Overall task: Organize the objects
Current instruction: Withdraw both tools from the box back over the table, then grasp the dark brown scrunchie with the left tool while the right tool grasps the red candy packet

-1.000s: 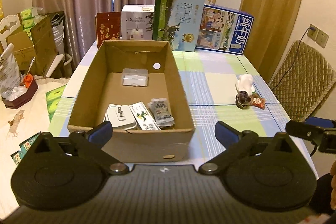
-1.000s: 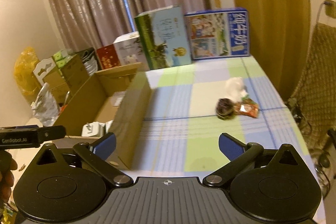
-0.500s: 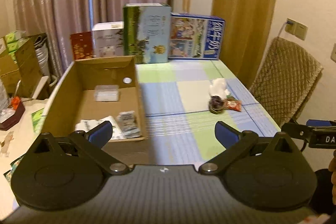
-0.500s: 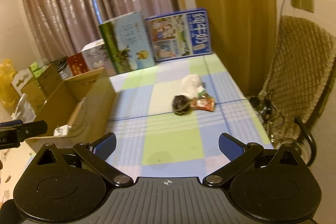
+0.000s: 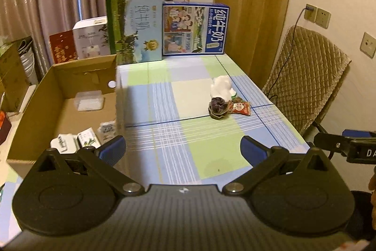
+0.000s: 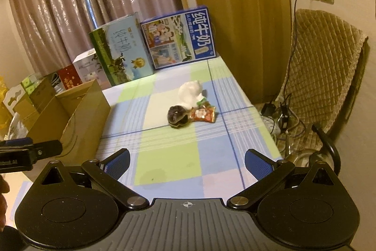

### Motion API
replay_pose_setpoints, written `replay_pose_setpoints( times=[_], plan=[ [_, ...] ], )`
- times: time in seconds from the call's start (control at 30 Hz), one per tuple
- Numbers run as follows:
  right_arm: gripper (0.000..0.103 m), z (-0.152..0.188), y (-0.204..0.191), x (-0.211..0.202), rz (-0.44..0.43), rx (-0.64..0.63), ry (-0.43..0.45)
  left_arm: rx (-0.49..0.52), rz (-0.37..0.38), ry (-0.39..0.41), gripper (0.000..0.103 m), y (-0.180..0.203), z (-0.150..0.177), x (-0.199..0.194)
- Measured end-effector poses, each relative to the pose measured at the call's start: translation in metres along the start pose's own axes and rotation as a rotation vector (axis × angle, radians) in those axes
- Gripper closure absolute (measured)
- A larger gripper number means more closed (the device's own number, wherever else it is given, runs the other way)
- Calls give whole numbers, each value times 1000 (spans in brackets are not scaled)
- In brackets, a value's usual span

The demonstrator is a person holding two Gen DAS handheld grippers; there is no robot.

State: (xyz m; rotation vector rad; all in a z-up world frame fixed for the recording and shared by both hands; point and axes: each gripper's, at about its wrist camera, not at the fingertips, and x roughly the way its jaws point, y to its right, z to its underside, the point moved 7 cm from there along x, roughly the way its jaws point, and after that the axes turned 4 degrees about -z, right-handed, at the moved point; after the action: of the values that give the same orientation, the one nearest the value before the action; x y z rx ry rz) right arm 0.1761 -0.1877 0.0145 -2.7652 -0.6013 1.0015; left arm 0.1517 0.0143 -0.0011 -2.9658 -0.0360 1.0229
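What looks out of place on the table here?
Three loose items sit huddled mid-table, outside the cardboard box: a white wad, a dark scrunchie-like thing and a red snack packet. Nothing spilled or damaged.

Cardboard box (image 5: pixel 70 95) left on the table (image 5: pixel 188 133) — small items (image 5: pixel 221 100) right, cartons (image 5: pixel 164 27) behind.

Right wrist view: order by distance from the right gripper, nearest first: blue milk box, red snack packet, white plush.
From the right gripper:
1. red snack packet, mid-table, ahead
2. white plush, just behind the packet
3. blue milk box, table's far edge
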Motion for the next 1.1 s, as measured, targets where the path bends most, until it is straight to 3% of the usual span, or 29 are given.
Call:
replay_pose_setpoints(
  times=[0.37, 0.5, 0.63, 0.73, 1.1],
  plan=[
    [2, -31, 38, 34, 20, -196, -28, 78, 37, -4, 1, 37, -27, 62],
    [3, -38, 54, 69, 1, -275, -62, 117, 114, -25, 3, 57, -35, 96],
    [16, -41, 65, 110, -46, -349, -103, 163, 117, -40, 5, 73, -33, 141],
    [20, -41, 71, 140, -74, -416, -118, 172, 122, -81, 8, 81, -27, 174],
    [44, -34, 74, 239, -132, -671, -171, 236, 122, -85, 19, 95, -21, 266]
  ],
)
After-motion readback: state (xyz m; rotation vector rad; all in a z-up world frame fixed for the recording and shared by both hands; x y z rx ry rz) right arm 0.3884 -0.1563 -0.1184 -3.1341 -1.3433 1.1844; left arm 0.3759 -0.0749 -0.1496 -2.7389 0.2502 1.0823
